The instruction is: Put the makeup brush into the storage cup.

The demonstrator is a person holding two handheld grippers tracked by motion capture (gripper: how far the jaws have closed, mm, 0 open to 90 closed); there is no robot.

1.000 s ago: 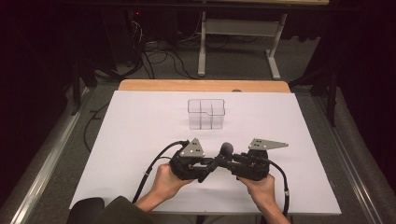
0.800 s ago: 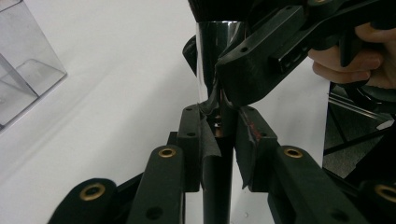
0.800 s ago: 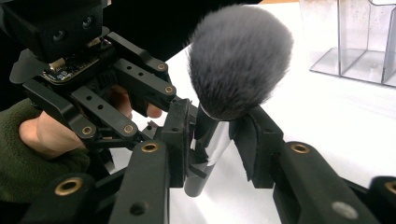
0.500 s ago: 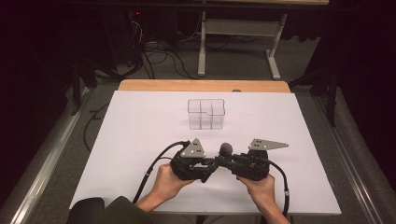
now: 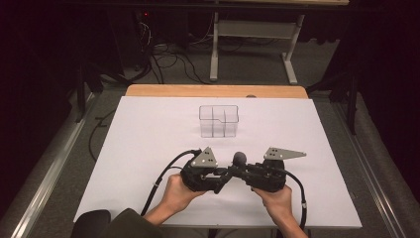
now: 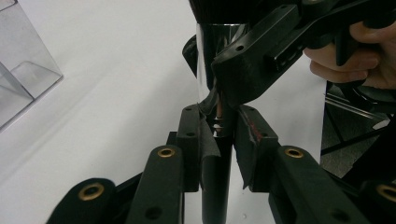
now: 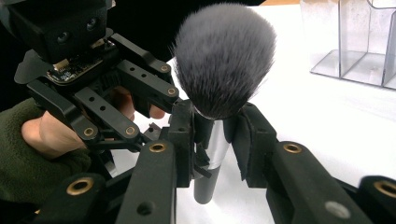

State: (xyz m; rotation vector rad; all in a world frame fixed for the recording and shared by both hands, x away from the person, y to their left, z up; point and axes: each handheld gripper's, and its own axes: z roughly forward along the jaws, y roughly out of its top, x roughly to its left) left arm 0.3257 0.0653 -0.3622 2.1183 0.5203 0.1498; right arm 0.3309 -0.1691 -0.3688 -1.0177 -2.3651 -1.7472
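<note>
Brush (image 5: 239,159): held upright between both grippers over the desk (image 5: 148,139); long axis vertical, bristles up.
Left gripper (image 5: 221,177): jaws clamped on the handle.
Right gripper (image 5: 236,172): jaws clamped on the ferrule.
Change: right jaws have just been closing onto the brush.
Organizer (image 5: 219,120): farther back, apart.

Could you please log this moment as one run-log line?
left gripper: shut on brush | right gripper: shut on grey-bristled, silver-handled makeup brush | clear plastic compartment organiser: empty, apart

Both hand-held grippers (image 5: 223,174) apparently clamped, meeting.
</note>
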